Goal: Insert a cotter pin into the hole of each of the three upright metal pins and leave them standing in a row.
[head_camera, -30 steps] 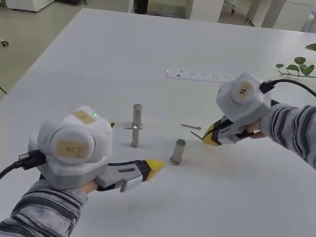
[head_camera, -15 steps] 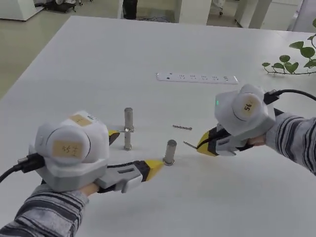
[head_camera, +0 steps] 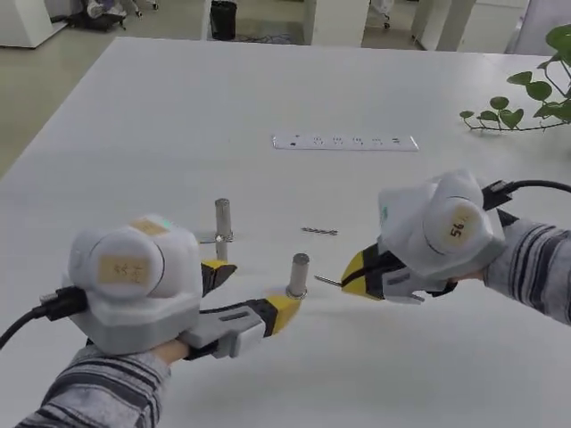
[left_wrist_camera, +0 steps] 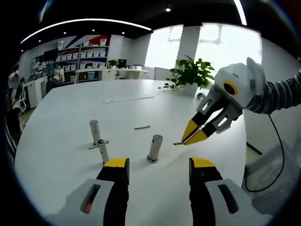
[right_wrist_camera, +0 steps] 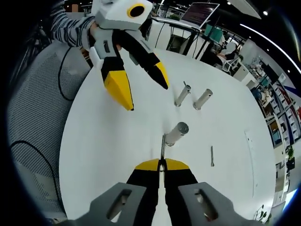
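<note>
We see a broad white table (head_camera: 178, 107) with a matte, bare top. A white power strip (head_camera: 345, 142) lies across its far part, and a leafy plant (head_camera: 508, 116) reaches in at the far right corner. Beyond the table there is pale floor. The left gripper view takes in shelves (left_wrist_camera: 89, 52) along a far wall and bright windows behind the plant.

3 upright metal pins stand on the table. The nearest pin (head_camera: 298, 275) is alone, and the other 2 (left_wrist_camera: 99, 141) stand close together behind the left gripper (head_camera: 257, 290). A cotter pin shows crosswise at those 2, but we cannot tell which one it passes through.

The left gripper's jaws are spread wide, with one yellow tip near the foot of the nearest pin. The right gripper (head_camera: 352, 272) has its jaws pinched on a held cotter pin (head_camera: 327, 281). Its free end points at the upper part of the nearest pin, just beside it. A loose cotter pin (head_camera: 319, 232) lies flat on the table beyond them.
</note>
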A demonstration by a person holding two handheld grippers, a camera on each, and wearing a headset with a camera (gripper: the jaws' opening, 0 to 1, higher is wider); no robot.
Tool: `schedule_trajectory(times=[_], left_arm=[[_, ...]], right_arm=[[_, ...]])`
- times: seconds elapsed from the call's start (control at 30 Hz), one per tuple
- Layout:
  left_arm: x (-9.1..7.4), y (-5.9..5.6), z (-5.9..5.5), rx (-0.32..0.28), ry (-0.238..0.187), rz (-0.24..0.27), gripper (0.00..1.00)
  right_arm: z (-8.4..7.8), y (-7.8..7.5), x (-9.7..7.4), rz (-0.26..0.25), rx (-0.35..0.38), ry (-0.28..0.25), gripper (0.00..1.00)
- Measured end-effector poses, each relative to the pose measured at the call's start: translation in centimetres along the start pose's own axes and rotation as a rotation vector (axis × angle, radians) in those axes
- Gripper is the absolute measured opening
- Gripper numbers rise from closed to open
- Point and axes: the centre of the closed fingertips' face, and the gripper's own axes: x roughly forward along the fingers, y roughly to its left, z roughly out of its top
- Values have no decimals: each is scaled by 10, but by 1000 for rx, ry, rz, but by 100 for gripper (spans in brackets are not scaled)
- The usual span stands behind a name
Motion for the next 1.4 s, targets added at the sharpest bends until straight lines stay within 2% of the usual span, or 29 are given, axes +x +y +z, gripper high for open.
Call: schedule_trajectory(times=[0.13,0.2,0.5,0.73,0.87,1.07,1.4], left_arm=[[2,-12,1,-88,-24,-46,40],[3,-16,0,-141,-22,-62,36],[3,-26,1,-282,-53,-119,24],[2,-30,4,-336,-72,-137,14],[2,-31,4,-356,-75,-143,12],[2,-30,3,-354,-72,-138,10],[1,-36,8,-390,-93,-182,0]], right_arm=[[8,7,-1,2,-47,-15,0],[13,12,-2,6,-82,-17,0],[32,20,-5,4,-147,-49,0],[42,23,-7,8,-173,-72,0],[45,24,-8,2,-181,-80,0],[48,24,-9,-2,-188,-87,0],[52,23,-10,-9,-187,-96,0]])
